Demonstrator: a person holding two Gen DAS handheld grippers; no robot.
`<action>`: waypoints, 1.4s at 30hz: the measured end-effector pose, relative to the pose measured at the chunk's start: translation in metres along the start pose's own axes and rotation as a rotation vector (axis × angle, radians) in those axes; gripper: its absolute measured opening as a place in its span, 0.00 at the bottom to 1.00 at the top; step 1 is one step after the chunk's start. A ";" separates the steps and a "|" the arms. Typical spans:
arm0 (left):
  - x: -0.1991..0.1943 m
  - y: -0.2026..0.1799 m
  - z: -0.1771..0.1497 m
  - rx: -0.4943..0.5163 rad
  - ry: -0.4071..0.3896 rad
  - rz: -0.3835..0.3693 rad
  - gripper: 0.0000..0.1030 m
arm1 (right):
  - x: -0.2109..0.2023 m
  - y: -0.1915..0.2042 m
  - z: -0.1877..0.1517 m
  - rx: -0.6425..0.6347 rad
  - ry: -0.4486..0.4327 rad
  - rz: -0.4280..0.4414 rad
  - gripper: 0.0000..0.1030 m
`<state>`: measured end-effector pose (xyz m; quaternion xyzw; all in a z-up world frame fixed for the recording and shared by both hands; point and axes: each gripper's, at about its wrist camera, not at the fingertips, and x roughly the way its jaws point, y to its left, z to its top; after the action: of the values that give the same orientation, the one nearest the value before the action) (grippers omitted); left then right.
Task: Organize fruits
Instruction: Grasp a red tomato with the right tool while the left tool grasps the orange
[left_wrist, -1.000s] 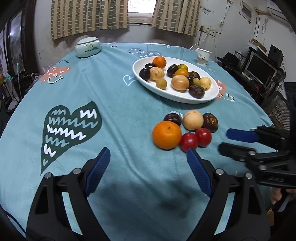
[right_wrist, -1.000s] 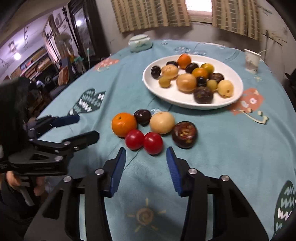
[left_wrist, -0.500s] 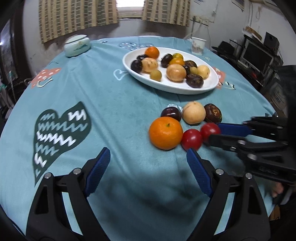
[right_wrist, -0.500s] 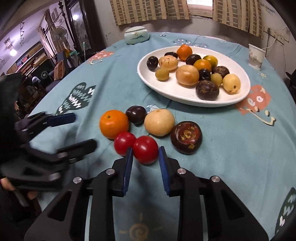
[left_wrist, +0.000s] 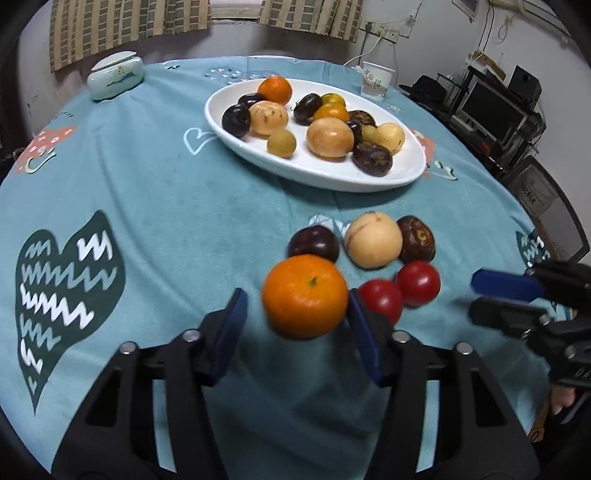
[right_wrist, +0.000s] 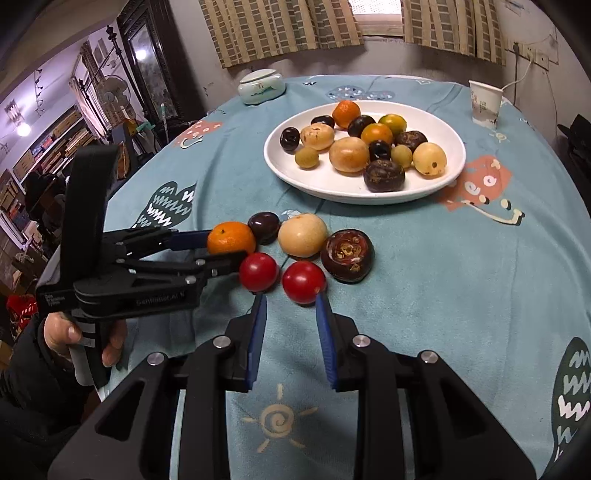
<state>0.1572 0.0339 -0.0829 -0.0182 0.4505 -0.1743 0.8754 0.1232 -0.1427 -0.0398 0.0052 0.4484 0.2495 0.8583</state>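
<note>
Six loose fruits clustered on the counter (right_wrist: 461, 295) just before the white plate (right_wrist: 332, 192), probably waiting to join the rest there

Left gripper (left_wrist: 293, 317) fingers half open around the orange (left_wrist: 304, 295), right pad touching, left pad apart, so no firm hold yet

Right gripper (right_wrist: 290, 325) fingers moderately open, empty, tips just short of the nearer tomato (right_wrist: 303, 282)
</note>
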 end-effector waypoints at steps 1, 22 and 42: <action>0.001 -0.003 0.001 0.009 -0.002 -0.001 0.44 | 0.002 -0.001 0.000 0.001 0.004 0.000 0.27; 0.001 0.000 0.001 -0.014 -0.005 -0.025 0.44 | 0.061 -0.002 0.024 -0.031 0.056 -0.049 0.28; -0.004 0.008 -0.002 -0.052 -0.019 -0.033 0.43 | 0.071 0.005 0.042 -0.103 0.046 -0.090 0.32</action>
<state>0.1554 0.0433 -0.0822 -0.0499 0.4463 -0.1770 0.8758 0.1864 -0.0985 -0.0679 -0.0648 0.4542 0.2333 0.8574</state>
